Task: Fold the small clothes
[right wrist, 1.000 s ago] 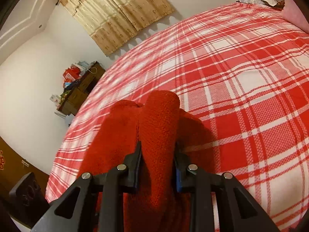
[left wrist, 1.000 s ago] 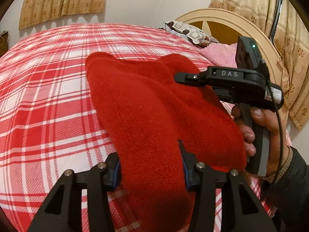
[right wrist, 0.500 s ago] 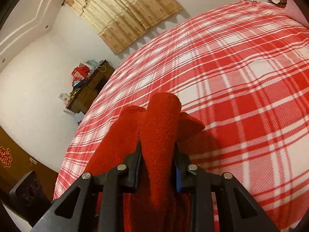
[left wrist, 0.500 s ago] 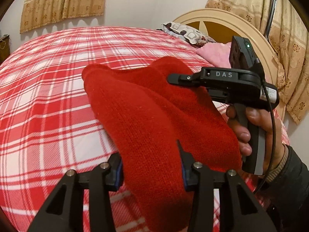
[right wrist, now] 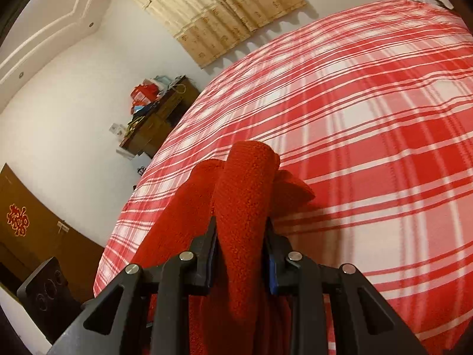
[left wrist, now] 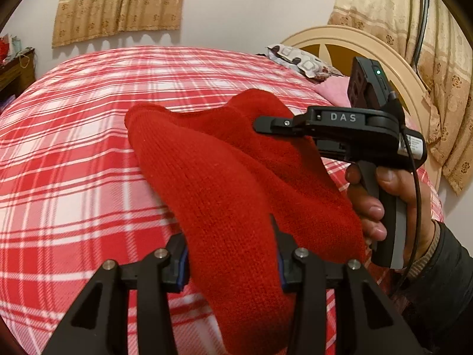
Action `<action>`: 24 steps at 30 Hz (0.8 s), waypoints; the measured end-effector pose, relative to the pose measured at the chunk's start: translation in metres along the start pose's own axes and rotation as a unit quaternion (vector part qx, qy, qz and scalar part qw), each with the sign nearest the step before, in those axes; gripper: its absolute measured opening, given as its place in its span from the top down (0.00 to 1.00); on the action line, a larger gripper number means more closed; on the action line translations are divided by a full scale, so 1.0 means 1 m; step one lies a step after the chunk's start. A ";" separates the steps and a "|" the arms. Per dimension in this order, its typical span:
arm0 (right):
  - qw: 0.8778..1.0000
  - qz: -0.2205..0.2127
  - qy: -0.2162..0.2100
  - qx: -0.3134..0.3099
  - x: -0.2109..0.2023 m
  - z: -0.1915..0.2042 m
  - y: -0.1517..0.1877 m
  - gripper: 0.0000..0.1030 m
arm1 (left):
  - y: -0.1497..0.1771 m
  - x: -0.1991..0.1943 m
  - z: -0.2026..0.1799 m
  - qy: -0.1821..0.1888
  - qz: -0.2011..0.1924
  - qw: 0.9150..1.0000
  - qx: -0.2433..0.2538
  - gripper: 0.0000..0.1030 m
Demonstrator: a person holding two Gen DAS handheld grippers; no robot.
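A red plaid bedspread (left wrist: pixel 74 159) covers the bed. The red knit garment (left wrist: pixel 224 195) hangs above it, clamped in the left gripper (left wrist: pixel 230 251) and right gripper (right wrist: pixel 239 236). Step in hand: carrying one edge over. Next, lower and align the edges.

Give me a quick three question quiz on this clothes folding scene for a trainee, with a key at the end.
1. True or false: the left claw and the right claw both grip the red knitted garment.
2. What pattern covers the bed? A plain blue, B red and white plaid, C green dots.
3. Fill in: behind the bed, a ____ headboard stands by the curtains.

Key: 1 true; 2 B; 3 cream.
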State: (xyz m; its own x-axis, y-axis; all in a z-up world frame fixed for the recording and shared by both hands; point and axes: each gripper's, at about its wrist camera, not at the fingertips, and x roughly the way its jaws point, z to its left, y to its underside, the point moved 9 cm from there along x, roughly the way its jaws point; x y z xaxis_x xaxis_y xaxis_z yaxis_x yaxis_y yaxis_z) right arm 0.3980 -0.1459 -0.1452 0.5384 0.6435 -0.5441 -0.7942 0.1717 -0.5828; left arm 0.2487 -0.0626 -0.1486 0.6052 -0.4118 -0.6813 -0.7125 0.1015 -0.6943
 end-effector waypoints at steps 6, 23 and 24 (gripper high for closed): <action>1.000 0.013 -0.015 -0.010 0.019 0.027 0.009 0.74 | 0.005 -0.014 0.017 -0.012 -0.006 1.000 -0.011 0.57; 0.996 0.053 -0.065 -0.038 0.072 0.099 0.032 0.74 | 0.018 -0.058 0.073 -0.053 -0.028 0.997 -0.041 0.57; 0.995 0.056 -0.069 -0.039 0.076 0.105 0.034 0.74 | 0.018 -0.060 0.075 -0.056 -0.029 0.997 -0.042 0.57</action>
State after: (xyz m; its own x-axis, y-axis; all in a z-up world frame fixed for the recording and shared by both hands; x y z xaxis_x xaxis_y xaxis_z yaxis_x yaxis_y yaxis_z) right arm 0.3827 -0.0133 -0.1430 0.3995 0.7521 -0.5241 -0.8199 0.0375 -0.5712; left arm 0.2264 0.0319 -0.1376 0.6781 -0.3110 -0.6659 -0.7000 0.0031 -0.7142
